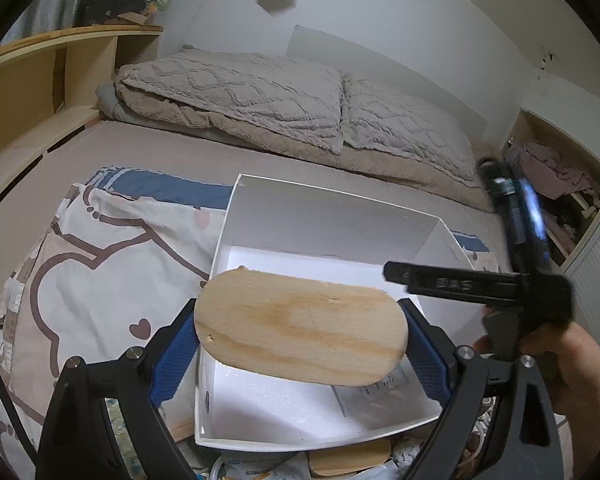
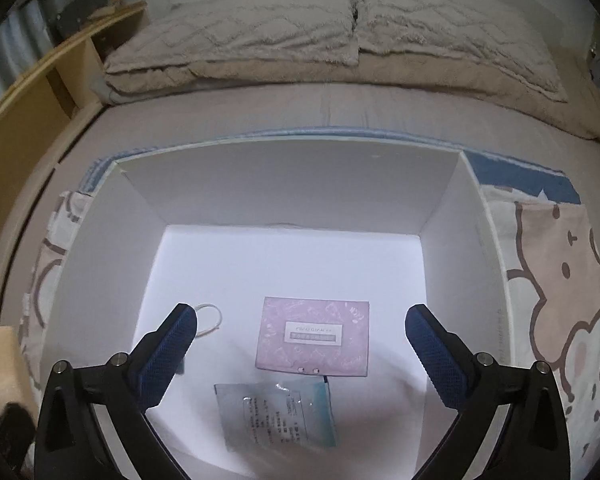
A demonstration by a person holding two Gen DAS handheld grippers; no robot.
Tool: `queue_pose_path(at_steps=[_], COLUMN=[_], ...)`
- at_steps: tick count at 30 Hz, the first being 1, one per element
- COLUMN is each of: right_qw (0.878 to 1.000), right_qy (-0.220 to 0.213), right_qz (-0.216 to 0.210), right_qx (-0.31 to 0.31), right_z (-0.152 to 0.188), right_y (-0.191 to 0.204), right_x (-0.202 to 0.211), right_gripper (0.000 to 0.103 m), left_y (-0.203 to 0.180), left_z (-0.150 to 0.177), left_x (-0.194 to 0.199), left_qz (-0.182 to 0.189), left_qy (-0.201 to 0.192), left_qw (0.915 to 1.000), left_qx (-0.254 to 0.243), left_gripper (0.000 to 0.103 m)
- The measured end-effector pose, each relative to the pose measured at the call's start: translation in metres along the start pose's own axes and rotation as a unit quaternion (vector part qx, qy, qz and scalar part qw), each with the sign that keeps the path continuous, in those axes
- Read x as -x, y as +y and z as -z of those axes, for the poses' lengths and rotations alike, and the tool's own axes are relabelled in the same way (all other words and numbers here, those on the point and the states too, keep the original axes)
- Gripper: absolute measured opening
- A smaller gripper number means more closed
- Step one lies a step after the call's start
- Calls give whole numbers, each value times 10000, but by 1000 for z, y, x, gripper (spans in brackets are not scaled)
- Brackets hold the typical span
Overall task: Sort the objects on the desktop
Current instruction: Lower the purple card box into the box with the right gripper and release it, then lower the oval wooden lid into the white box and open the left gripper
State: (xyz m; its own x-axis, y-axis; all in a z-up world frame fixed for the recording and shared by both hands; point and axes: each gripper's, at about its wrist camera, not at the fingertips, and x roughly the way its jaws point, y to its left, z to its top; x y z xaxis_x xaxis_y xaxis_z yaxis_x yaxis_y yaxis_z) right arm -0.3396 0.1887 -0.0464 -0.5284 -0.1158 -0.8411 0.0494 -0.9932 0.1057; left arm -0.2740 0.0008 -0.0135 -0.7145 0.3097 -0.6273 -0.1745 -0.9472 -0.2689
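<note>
My left gripper (image 1: pixel 300 336) is shut on an oval wooden board (image 1: pixel 300 326) and holds it flat above the open white box (image 1: pixel 332 216). My right gripper (image 2: pixel 300 344) is open and empty, hovering over the same box (image 2: pixel 288 176). On the box floor lie a pink card (image 2: pixel 314 336), a clear plastic packet (image 2: pixel 278 416) and a white cord loop (image 2: pixel 210 320). The right gripper also shows, blurred, in the left wrist view (image 1: pixel 480 280) with the hand holding it.
The box sits on a cartoon-print cloth (image 1: pixel 100 264) spread on a bed. A folded beige quilt (image 1: pixel 284 104) lies behind. Another wooden piece (image 1: pixel 348 460) and loose items lie below the box's near wall. Wooden shelves (image 1: pixel 40 80) stand at left.
</note>
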Motion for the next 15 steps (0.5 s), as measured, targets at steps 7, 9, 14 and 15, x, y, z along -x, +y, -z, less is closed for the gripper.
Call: queue_pose_path(at_steps=[7, 9, 14, 15], right_qw=[9980, 9970, 9955, 9955], right_qy=[-622, -748, -943, -945], right_qz=[-95, -138, -84, -61], right_qx=[-54, -108, -8, 24], right_z=[24, 33, 58, 61], right_y=[-21, -27, -33, -34], right_x=[43, 53, 68, 70], right_gripper=[103, 103, 103, 103], left_y=[-12, -18, -31, -32], left_z=[4, 7, 16, 17], left_x=[-9, -13, -22, -24], left_qz=[-29, -7, -81, -102], left_qy=[153, 230, 384, 409], left_qw=[9998, 9995, 9982, 9979], left_qx=[-142, -214, -449, -488], left_gripper=[94, 94, 94, 94])
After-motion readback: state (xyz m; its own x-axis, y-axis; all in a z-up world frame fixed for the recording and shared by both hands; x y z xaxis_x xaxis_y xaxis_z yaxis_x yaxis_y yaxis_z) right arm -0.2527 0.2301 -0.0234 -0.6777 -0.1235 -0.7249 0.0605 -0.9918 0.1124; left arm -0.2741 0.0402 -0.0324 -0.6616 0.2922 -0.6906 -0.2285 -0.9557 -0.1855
